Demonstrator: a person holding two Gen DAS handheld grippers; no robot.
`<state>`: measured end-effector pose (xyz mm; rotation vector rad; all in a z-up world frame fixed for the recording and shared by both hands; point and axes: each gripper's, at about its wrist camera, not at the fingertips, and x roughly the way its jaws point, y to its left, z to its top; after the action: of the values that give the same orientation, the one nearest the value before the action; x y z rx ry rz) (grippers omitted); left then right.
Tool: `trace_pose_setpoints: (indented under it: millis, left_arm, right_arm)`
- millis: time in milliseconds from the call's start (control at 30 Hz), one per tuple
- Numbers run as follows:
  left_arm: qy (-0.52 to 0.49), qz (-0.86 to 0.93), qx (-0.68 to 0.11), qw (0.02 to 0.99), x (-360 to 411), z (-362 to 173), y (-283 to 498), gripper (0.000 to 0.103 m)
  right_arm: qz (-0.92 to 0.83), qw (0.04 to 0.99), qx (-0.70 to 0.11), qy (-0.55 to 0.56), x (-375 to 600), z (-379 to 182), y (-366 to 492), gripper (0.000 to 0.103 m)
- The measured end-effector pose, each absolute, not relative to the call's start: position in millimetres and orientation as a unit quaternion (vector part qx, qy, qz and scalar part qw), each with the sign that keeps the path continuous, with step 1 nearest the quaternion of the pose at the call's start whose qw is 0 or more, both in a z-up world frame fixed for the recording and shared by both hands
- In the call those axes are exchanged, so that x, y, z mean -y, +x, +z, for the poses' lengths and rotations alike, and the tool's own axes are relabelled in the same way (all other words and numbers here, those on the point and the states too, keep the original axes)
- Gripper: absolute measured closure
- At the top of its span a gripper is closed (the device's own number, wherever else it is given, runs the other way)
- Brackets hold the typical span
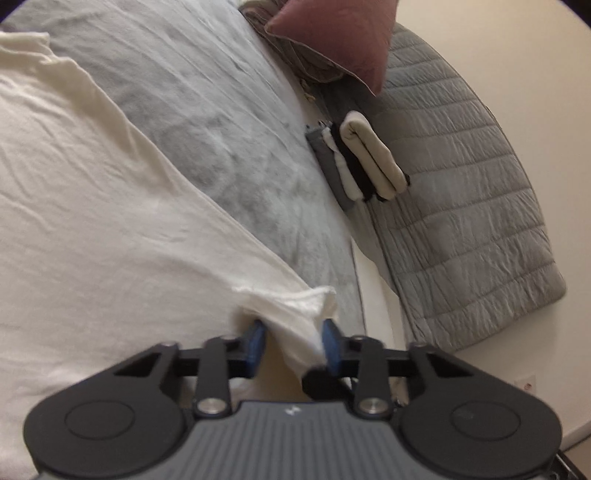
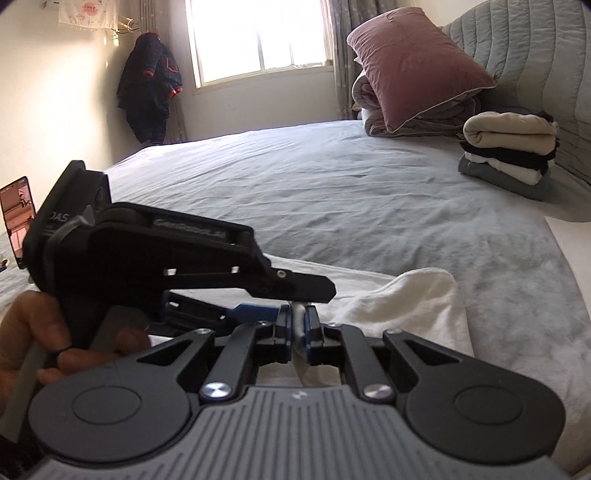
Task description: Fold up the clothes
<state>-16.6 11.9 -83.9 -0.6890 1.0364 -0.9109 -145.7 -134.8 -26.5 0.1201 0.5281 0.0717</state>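
White garment (image 1: 110, 206) spread on the grey bed (image 1: 221, 110), filling left of left-wrist frame. Our right tool (image 2: 298, 325) clamped together on its edge, bottom centre. Left tool (image 1: 293, 341) jaws apart, cloth bunched between them. Folded stack (image 2: 509, 151) upper right, beside maroon pillow (image 2: 413, 66).

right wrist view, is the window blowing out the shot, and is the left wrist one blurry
Right wrist view: the window is overexposed to plain white, leaving the right tool dark, though the grey bedsheet stays readable. Left wrist view: even, soft light, no glare; the white garment and left tool look slightly smeared, and fisheye bends the quilted headboard.
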Motion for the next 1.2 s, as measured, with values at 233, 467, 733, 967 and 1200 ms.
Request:
trace_pose_setpoints:
  millis: [233, 467, 733, 967, 1200]
  left_arm:
    - [-0.269, -0.390, -0.443, 0.761, -15, -75, -24, 0.098]
    - [-0.193, -0.377, -0.390, 0.818, -19, -51, -35, 0.099]
    - [-0.153, -0.350, -0.366, 0.848, -38, -39, -32, 0.099]
    - [-0.147, -0.326, -0.363, 0.861, -58, -37, -24, 0.099]
    - [-0.144, -0.308, -0.361, 0.868, -73, -38, -21, 0.099]
  right_arm:
    - [0.042, 0.961, -0.265, 0.062, 128, -30, -145, 0.095]
    - [0.063, 0.958, -0.269, 0.077, 122, -31, -138, 0.095]
    - [0.109, 0.944, -0.281, 0.137, 115, -30, -121, 0.095]
    - [0.139, 0.936, -0.287, 0.148, 97, -27, -106, 0.095]
    - [0.154, 0.931, -0.293, 0.153, 85, -33, -98, 0.095]
